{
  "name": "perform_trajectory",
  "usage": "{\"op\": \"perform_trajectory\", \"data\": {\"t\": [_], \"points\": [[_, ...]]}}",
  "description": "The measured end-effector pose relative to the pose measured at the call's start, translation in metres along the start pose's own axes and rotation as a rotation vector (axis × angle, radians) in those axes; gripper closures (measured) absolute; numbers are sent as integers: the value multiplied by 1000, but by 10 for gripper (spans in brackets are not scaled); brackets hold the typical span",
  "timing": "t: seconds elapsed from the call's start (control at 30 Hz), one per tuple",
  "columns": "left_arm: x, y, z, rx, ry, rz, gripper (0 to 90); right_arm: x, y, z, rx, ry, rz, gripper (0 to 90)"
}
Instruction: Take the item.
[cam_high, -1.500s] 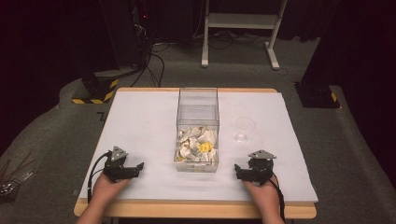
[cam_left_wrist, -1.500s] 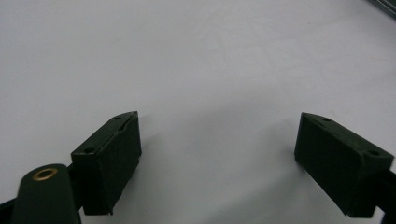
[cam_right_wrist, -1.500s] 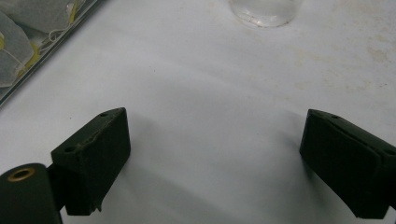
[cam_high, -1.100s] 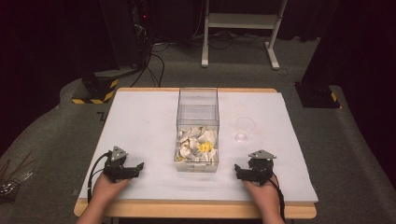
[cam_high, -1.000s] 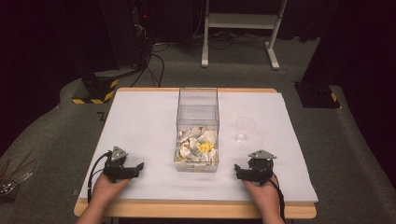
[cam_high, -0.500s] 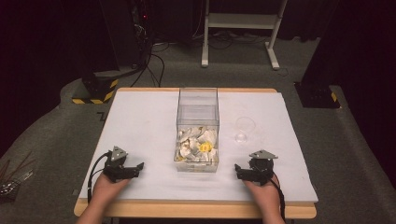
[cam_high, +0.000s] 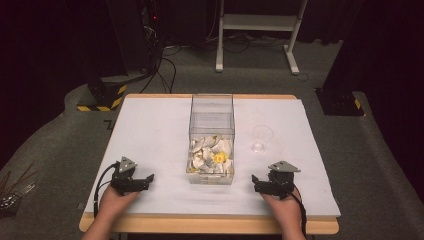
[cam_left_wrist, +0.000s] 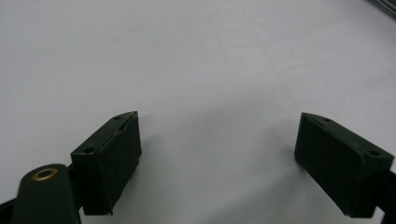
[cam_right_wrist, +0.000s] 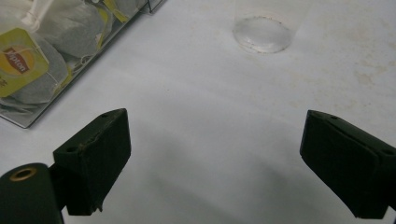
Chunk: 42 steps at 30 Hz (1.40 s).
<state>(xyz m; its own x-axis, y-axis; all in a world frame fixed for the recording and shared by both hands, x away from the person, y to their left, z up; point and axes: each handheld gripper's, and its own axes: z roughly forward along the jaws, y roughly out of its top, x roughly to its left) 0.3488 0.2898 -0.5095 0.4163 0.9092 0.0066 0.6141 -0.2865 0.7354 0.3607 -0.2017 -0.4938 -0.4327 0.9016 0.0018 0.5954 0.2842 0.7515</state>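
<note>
Both the left gripper (cam_left_wrist: 217, 154) and right gripper (cam_right_wrist: 215, 163) gape wide, empty; left of the right gripper, tea bags (cam_right_wrist: 42, 70) tagged "Lipton" fill the clear box (cam_high: 211, 145).

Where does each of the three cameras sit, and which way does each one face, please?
High view: above the person's side, looking forward and down on the table; both hands, left gripper, right gripper.
Left gripper view: on the left gripper, facing bare white table; jaws apart.
Right gripper view: on the right gripper, facing the tea bag box and clear glass; jaws apart.
Shared: box and glass, in the high and right gripper views.
</note>
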Motion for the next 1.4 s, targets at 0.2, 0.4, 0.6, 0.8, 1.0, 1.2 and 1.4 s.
{"op": "perform_trajectory", "data": {"t": [0.2, 0.4, 0.6, 0.8, 1.0, 1.2, 1.4], "points": [[0, 0, 0, -1, 0, 0, 149, 2, 1, -4, -42, 4, -14, 91], [0, 0, 0, 0, 0, 0, 149, 4, 4, -10, -65, 1, -14, 92], [0, 0, 0, -1, 0, -1, 148, 8, 7, -14, -79, 10, -25, 93], [0, 0, 0, 0, 0, -2, 148, 12, 10, -19, -100, 23, -27, 93], [0, 0, 0, 1, 0, 0, 148, 15, 14, -21, -113, 33, -43, 95], [0, 0, 0, 3, -1, 3, 148, 19, 21, -25, -134, 45, -61, 96], [0, 0, 0, 0, 0, -2, 148, 19, 27, -28, -148, 60, -54, 98]]}}
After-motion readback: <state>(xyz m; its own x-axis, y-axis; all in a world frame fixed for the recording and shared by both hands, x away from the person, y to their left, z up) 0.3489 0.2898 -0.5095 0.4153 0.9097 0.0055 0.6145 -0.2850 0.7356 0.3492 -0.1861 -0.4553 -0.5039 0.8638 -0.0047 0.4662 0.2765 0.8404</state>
